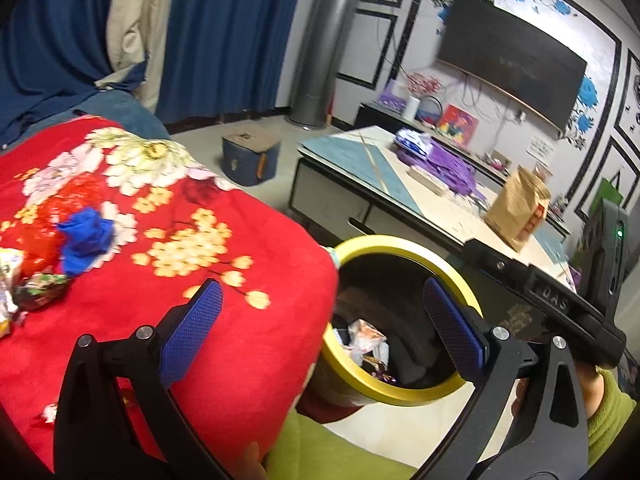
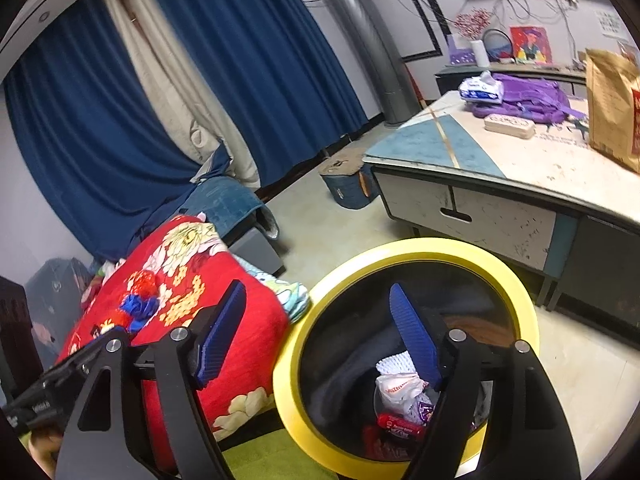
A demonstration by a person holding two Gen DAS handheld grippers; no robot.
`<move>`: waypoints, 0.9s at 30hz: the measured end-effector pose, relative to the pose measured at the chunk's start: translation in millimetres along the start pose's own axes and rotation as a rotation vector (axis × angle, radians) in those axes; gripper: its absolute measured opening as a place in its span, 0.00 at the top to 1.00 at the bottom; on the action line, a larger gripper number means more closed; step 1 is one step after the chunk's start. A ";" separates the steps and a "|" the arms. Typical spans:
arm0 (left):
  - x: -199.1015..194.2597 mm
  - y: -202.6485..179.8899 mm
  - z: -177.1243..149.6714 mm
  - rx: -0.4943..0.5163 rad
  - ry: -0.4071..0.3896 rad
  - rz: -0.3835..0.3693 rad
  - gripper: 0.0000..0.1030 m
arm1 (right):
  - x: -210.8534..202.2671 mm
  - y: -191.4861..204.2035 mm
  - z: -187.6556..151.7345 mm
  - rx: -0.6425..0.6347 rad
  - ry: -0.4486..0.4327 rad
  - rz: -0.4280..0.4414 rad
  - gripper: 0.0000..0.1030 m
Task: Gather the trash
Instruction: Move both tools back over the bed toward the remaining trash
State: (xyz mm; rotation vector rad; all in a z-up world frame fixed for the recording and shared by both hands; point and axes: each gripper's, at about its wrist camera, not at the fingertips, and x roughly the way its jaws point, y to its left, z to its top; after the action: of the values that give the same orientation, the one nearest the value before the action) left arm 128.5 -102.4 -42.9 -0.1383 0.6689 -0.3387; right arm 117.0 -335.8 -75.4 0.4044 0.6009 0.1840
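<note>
Beside the red blanket (image 1: 224,240), both the left gripper (image 1: 320,332) and right gripper (image 2: 320,336) hang with jaws apart and empty over the yellow-rimmed bin (image 2: 400,252) holding wrappers (image 2: 400,396), probably freed for the blue wad (image 1: 86,240) left on the blanket.

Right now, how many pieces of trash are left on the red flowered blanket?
About 4: a crumpled red plastic bag, a blue wad beside it, a dark patterned wrapper below, and pale wrappers cut by the frame edge. More may be hidden there.
</note>
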 end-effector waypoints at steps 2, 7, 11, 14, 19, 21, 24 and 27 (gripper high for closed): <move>-5.4 4.8 2.6 -0.006 -0.017 0.014 0.10 | -1.4 9.1 -1.0 -0.030 -0.002 0.008 0.30; -23.2 17.5 6.0 -0.018 -0.070 0.056 0.10 | -4.1 33.4 -5.4 -0.098 -0.003 0.034 0.28; -36.4 27.0 8.0 -0.028 -0.104 0.088 0.10 | -2.2 53.7 -12.5 -0.139 0.020 0.070 0.27; -46.3 36.0 9.9 -0.035 -0.130 0.117 0.10 | -2.0 68.9 -17.2 -0.173 0.029 0.095 0.27; -60.9 55.9 11.3 -0.066 -0.158 0.156 0.10 | -2.5 95.9 -25.7 -0.239 0.044 0.136 0.27; -66.8 64.1 12.1 -0.084 -0.171 0.172 0.10 | -1.5 104.5 -28.0 -0.252 0.054 0.151 0.27; -75.8 77.9 14.1 -0.110 -0.186 0.201 0.10 | 0.6 117.6 -32.1 -0.278 0.066 0.169 0.27; -85.6 90.0 15.7 -0.124 -0.210 0.236 0.10 | 2.5 129.0 -34.8 -0.304 0.071 0.182 0.27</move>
State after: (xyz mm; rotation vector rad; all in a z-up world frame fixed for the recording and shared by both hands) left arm 99.4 12.2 -1.8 -0.2076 0.4915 -0.0542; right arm 92.2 -207.3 -48.6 0.1579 0.5944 0.4595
